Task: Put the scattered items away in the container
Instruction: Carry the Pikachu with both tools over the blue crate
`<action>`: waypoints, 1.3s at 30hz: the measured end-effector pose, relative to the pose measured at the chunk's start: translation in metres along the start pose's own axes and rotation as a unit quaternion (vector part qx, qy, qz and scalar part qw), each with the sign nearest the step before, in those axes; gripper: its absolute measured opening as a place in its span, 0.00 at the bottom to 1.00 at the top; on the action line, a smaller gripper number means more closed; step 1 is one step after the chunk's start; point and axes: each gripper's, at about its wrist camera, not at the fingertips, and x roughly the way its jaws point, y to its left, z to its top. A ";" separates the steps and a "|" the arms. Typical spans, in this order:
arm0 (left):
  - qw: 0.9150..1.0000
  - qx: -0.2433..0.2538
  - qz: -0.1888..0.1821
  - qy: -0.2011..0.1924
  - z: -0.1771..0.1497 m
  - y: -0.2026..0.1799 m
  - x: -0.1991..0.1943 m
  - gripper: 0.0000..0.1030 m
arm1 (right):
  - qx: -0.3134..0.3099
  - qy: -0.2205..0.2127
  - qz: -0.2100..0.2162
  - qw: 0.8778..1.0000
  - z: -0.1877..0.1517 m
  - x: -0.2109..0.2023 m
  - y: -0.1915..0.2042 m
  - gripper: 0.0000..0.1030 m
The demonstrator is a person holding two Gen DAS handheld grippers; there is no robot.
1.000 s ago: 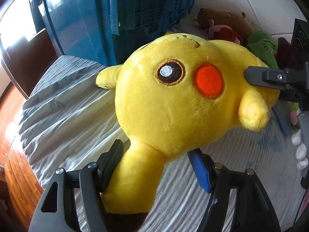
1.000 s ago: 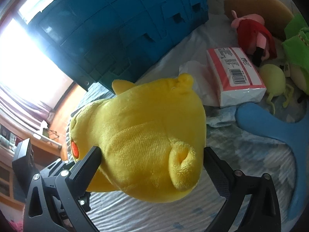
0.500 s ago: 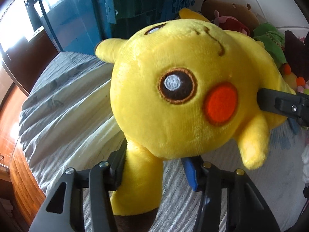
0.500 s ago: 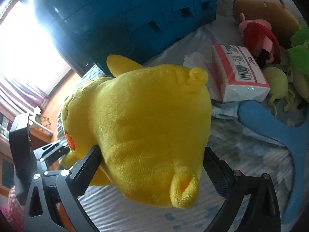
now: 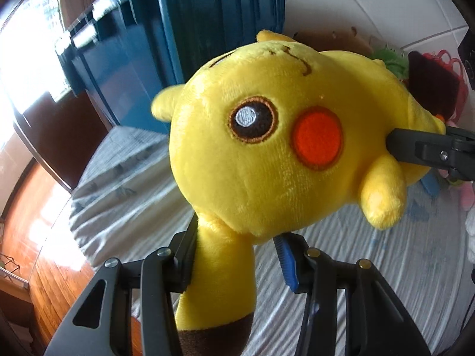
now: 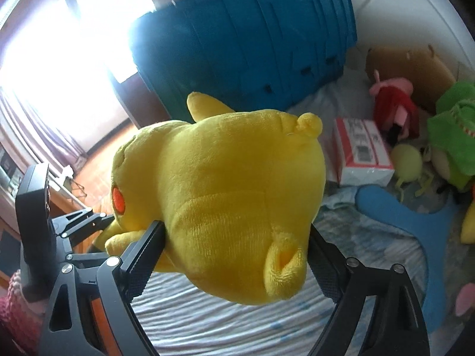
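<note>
Yellow plush fills both views: one round-headed stuffed toy [image 5: 267,148], short-piled and soft, with one embroidered brown eye and one orange cheek patch facing the left camera, is held in the air above a bed [image 5: 386,267] with a grey-striped sheet. The left tongs [image 5: 234,258] pinch its long ear, whose dark brown tip is cut off at the frame's bottom; these jaws have just been closing. The right tongs [image 6: 234,255] clamp its fat body from both sides with their textured black pads, jaws likewise just narrowing. One ribbed blue plastic container [image 6: 252,50] stands behind. Beside it lie one red-and-white packet [image 6: 362,154], a brown plush [image 6: 415,65], a green plush [image 6: 454,130] and a pink-and-red doll [image 6: 392,103], all blurred.
</note>
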 end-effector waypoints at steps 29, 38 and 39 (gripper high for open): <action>0.994 -0.003 0.036 -0.100 -0.054 0.083 -0.165 0.44 | -0.062 -0.088 0.017 0.994 -0.016 -0.084 0.169 0.88; 0.993 0.015 0.024 -0.114 -0.067 0.125 -0.190 0.44 | -0.064 -0.110 -0.008 0.992 -0.016 -0.084 0.228 0.88; 0.993 0.015 0.024 -0.117 -0.066 0.128 -0.192 0.44 | -0.065 -0.111 -0.009 0.992 -0.013 -0.084 0.230 0.88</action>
